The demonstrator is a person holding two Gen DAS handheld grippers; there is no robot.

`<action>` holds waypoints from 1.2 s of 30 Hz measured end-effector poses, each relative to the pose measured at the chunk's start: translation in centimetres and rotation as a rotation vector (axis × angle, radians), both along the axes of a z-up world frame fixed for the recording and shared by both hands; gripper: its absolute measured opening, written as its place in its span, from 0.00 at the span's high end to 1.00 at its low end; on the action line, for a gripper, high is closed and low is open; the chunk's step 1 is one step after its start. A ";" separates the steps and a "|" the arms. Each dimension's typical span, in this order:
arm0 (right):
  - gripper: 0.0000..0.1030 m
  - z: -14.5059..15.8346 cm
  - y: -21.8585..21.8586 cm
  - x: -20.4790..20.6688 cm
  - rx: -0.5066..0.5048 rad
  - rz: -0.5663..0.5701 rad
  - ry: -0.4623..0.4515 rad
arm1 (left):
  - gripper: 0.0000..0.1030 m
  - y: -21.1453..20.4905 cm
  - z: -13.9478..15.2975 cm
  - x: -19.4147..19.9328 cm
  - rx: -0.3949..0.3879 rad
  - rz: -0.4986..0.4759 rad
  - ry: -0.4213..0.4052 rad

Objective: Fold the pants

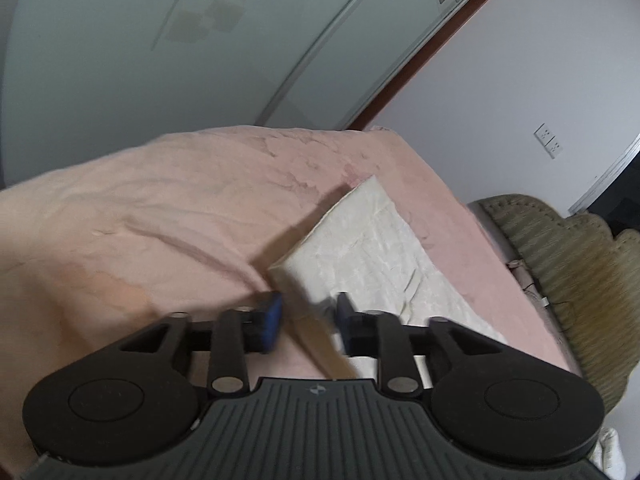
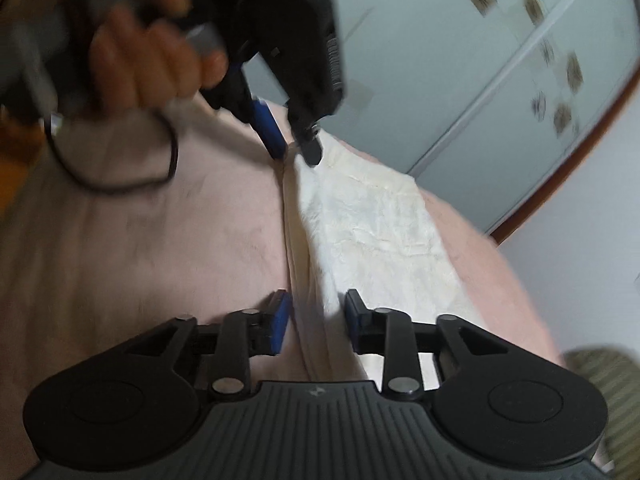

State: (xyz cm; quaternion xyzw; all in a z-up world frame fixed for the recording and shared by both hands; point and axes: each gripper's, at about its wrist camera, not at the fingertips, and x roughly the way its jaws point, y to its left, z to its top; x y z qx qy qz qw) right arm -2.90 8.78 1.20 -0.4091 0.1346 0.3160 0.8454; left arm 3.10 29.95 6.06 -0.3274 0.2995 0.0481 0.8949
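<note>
Pants (image 1: pixel 372 248), cream-white and already folded into a long narrow strip, lie on a bed under a pink bedspread (image 1: pixel 168 216), toward its right side. In the left wrist view the left gripper (image 1: pixel 308 316) stands at the near corner of the strip; its jaws are partly apart, the folded edge sits between the blue pads (image 1: pixel 272 320), and no pad visibly presses on cloth. In the right wrist view a hand (image 2: pixel 132 48) carries that gripper at the far end of the same edge, while the right gripper (image 2: pixel 318 320) straddles the near end, jaws likewise partly apart and not clamped. The step in hand appears to be taking hold of the long left edge at both ends. To do it well, both pairs of jaws should close on all layers of the edge, each near its own end. The edge should then be lifted evenly, kept taut and laid squarely over the far side
</note>
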 end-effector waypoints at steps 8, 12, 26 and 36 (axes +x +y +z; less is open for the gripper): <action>0.65 -0.3 1.7 2.8 0.090 -0.004 -0.011 | 0.32 0.3 -2.3 0.7 -0.284 -0.093 0.023; 0.60 1.7 0.5 4.3 0.276 -0.087 0.084 | 0.19 -0.3 -2.6 2.3 -0.358 -0.097 -0.011; 0.50 3.5 -6.2 11.3 0.466 -0.239 0.604 | 0.53 -1.1 -2.6 7.8 -0.241 -0.047 0.007; 0.45 5.3 -10.0 11.4 0.630 -0.266 0.513 | 0.85 -2.8 0.0 7.3 -0.012 -0.049 -0.003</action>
